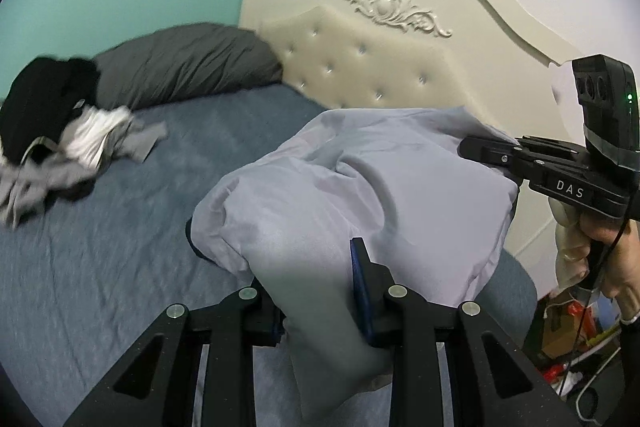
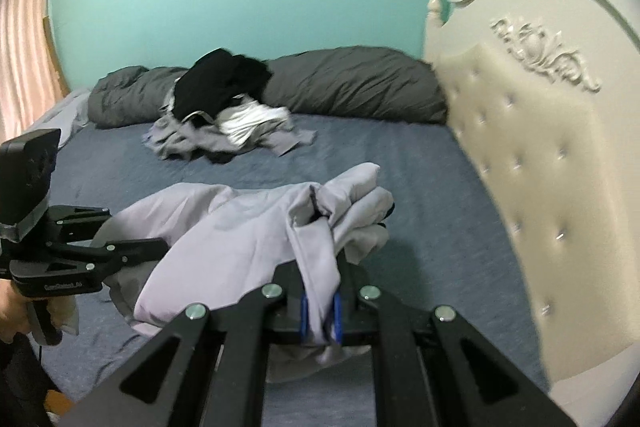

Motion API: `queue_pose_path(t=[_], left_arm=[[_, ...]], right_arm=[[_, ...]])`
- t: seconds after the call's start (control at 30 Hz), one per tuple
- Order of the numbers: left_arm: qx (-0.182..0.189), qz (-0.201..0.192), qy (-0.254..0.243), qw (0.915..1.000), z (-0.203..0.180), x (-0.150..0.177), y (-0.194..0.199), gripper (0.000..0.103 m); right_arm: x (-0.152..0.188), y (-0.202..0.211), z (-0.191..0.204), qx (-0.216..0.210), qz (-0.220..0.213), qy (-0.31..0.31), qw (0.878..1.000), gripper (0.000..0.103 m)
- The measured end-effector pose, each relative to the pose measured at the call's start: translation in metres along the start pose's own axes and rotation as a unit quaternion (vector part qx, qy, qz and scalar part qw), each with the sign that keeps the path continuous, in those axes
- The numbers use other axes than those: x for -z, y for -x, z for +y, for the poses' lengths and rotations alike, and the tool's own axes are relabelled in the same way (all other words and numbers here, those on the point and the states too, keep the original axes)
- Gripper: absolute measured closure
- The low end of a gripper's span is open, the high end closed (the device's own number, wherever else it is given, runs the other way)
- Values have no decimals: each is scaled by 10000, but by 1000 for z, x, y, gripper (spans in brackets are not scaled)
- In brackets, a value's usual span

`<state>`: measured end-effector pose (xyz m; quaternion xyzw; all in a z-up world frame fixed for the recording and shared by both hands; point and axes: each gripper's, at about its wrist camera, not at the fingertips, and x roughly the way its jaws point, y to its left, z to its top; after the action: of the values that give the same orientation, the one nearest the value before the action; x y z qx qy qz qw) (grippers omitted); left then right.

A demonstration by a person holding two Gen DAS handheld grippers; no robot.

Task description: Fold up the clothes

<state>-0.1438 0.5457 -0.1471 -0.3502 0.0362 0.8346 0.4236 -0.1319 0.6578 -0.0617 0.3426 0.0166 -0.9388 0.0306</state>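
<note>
Lilac fabric of the garment (image 1: 352,187) is being held above the blue bed (image 1: 120,247), pinched by the left gripper (image 1: 320,291) and the right gripper (image 2: 320,315). Bunched cloth is being gripped, so a layer could be slipping free, and the hanging folds could be dragged askew.

Garment (image 2: 248,227) hangs mid-frame over the bed (image 2: 420,163) between left gripper (image 1: 320,291) at its bottom edge and right gripper (image 2: 320,315). Clothes pile (image 2: 228,123) lies behind it, upper centre, against the rolled duvet (image 2: 352,83). Headboard (image 2: 540,167) fills the right side.
</note>
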Motion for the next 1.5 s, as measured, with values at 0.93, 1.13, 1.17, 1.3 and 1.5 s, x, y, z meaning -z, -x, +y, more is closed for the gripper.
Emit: queue_pose_path(t=[0.93, 1.13, 1.17, 1.3, 1.5], left_arm=[[164, 638, 219, 9976, -92, 95, -200, 73], [241, 1197, 507, 9912, -85, 119, -211, 65], [309, 1276, 624, 9894, -81, 122, -210, 63], [234, 1272, 682, 9893, -68, 121, -189, 56], [-99, 715, 599, 9956, -46, 100, -137, 52]], right_arm=[[160, -83, -178, 282, 927, -1006, 9902, 95], [195, -88, -182, 247, 1278, -1438, 9810, 94], [200, -89, -184, 246, 1331, -1529, 9789, 93], [211, -78, -200, 305, 1390, -1954, 9703, 68], [203, -36, -224, 506, 826, -2330, 9677, 59]])
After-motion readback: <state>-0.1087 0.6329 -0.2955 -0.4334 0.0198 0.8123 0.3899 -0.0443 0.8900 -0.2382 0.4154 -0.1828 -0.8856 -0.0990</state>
